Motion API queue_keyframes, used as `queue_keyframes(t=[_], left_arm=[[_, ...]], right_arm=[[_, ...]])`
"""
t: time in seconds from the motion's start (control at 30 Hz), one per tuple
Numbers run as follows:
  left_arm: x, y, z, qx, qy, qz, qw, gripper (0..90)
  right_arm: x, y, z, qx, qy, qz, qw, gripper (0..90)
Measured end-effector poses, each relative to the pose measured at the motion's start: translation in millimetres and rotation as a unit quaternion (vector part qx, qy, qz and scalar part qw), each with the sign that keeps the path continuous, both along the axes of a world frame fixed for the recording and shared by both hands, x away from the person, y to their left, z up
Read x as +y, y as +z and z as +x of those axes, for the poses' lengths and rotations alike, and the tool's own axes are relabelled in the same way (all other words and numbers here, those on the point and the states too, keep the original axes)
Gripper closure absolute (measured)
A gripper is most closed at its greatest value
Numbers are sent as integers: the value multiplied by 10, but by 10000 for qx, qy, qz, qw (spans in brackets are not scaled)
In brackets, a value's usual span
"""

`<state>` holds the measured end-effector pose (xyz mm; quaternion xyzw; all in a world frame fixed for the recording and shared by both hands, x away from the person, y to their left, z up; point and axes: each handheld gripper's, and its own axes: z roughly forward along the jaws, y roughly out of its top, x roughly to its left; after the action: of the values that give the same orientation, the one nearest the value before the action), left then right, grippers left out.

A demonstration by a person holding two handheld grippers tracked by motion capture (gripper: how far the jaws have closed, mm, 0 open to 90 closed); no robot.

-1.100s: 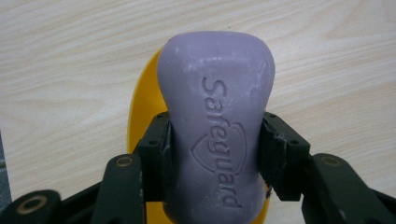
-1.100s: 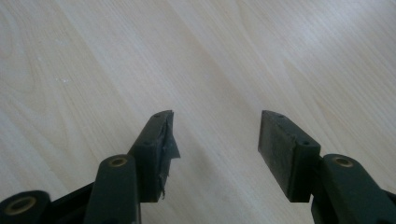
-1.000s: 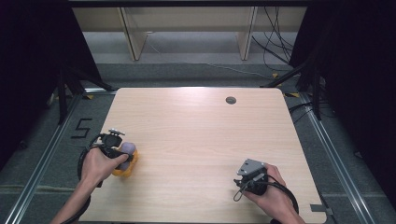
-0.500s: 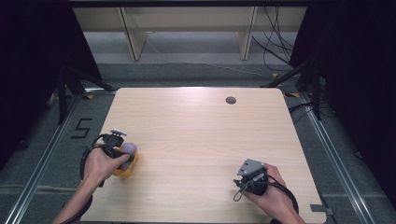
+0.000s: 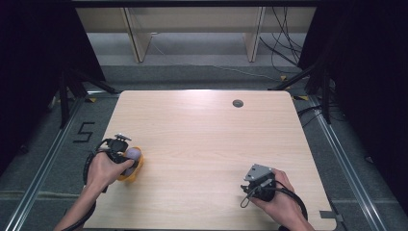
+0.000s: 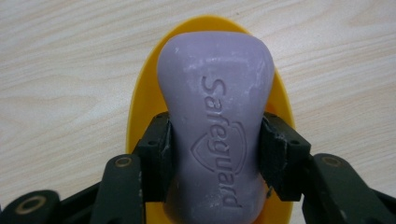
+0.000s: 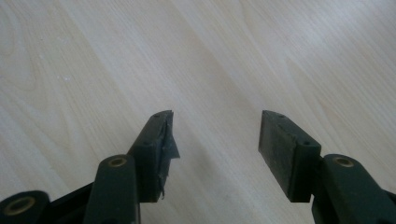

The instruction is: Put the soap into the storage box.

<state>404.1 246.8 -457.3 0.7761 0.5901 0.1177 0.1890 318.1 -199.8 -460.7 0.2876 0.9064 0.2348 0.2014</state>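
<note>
Near edge of the table: both hands come in from below, each with a gripper.

Right gripper sits low at the near right corner, hand wrapped behind it, grey plate on top. In the right gripper view its jaws stand apart over bare wood, nothing between them; the padding on one pad looks torn and ragged.

Left gripper at the near left edge. In the left gripper view the jaws are clamped on the waist of a purple soap bar, one pad pressed against each side. "Safeguard" is embossed along the bar's face. The bar lies over a yellow soap dish, whose oval rim shows around it on both sides and beyond its far end.

Farther out: open tabletop, pale wood grain. A small dark round grommet near the far edge, right of centre, well apart from both grippers.
</note>
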Motion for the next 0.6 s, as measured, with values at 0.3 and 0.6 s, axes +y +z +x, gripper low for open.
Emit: queue_keyframes(t=[0.3, 0.6], left_arm=[[9, -20, 4, -5, -47, 96, 9999, 484], [52, 223, -67, -486, -237, 168, 9984, 434]], right_arm=[[5, -4, -9, 25, -33, 25, 10000, 455], [4, 0, -9, 2, -21, 6, 10000, 454]])
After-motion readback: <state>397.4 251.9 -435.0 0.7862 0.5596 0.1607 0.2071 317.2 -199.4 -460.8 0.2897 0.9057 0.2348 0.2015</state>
